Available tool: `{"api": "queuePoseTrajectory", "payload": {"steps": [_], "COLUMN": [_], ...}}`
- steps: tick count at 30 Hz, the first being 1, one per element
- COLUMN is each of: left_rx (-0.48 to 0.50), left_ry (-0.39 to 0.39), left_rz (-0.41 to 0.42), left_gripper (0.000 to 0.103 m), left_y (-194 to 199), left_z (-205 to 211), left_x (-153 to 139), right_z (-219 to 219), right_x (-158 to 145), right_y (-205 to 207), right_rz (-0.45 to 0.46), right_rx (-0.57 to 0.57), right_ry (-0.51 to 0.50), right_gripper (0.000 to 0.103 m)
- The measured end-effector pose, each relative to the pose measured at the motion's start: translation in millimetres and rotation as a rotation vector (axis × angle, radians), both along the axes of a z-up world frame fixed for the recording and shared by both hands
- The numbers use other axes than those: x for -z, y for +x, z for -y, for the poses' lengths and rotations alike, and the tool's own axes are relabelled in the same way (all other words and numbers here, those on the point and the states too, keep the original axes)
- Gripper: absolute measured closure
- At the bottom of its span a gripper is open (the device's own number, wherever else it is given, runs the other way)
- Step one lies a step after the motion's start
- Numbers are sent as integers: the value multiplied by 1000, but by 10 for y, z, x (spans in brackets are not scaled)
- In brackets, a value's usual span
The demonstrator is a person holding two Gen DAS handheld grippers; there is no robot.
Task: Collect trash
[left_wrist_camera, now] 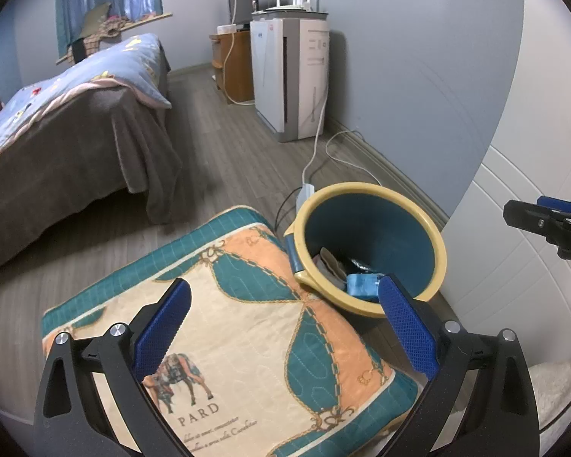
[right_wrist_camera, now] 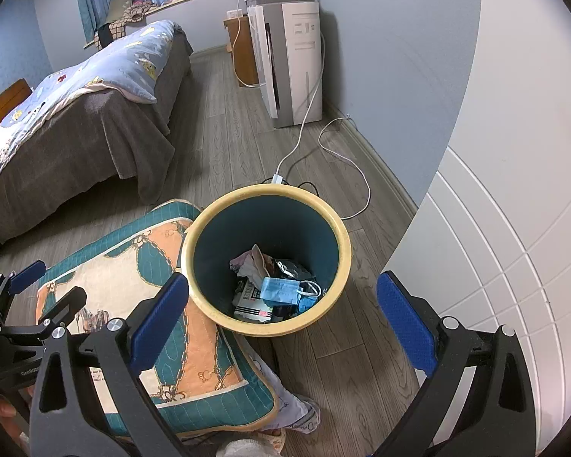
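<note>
At nine o'clock in both views the bed [right_wrist_camera: 95, 122] runs along the far wall, its grey cover hanging to the wood floor [right_wrist_camera: 224, 141], well apart from the work.

Nearer, at seven o'clock, the quilted cushion [left_wrist_camera: 247, 327] lies flat, its teal border touching the bin's side; it probably serves as a seat or kneeling pad, which would explain why the bin is kept within easy reach of it. The left gripper [left_wrist_camera: 285, 323] hangs over this cushion with its blue fingers [left_wrist_camera: 163, 327] spread wide and nothing between them, so it seems to be waiting rather than carrying.

At the centre stands the trash bin [right_wrist_camera: 266, 255], yellow-rimmed with a teal inside, upright on the floor. The collected trash is inside it: a blue face mask [right_wrist_camera: 281, 291] lies on top, with crumpled paper or cloth at its eleven o'clock, a dark wrapper just beside it, and a printed white packet under it at seven o'clock. The right gripper [right_wrist_camera: 281, 323] is poised above the bin's near rim, tilted down into the mouth, fingers apart and empty, a pose that fits either a finished drop or a check of the contents.

At one o'clock a white cable [right_wrist_camera: 323, 144] trails from the air purifier [right_wrist_camera: 293, 57] past the bin. At three o'clock a white panelled door [right_wrist_camera: 495, 266] closes the scene.
</note>
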State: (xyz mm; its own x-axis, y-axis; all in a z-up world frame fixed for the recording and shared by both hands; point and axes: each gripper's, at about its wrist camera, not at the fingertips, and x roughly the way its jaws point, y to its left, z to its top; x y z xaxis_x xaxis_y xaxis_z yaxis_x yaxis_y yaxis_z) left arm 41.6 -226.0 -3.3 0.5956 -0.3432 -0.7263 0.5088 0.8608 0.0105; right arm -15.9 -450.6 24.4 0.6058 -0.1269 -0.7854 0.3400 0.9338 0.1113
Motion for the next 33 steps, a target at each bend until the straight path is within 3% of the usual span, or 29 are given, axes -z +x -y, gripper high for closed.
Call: {"api": "queuePoseTrajectory", "payload": {"steps": [26,30,33], "left_rx": [33,12,4], "left_ry": [15,46,15], "left_rz": [-2,-2,-9], "left_gripper": [5,5,5], "left_y": [-38,-17,7], "left_z": [10,-8,-168], "left_x": [44,25,-39], "right_z": [-6,-30,-67], "right_x": [87,90,126], "right_y": [-17,6,57], "right_rz": [-11,-32,-71], "right_rx": [1,4,-6], "right_ry": [6,-16,-32], "right_gripper": [6,6,6]}}
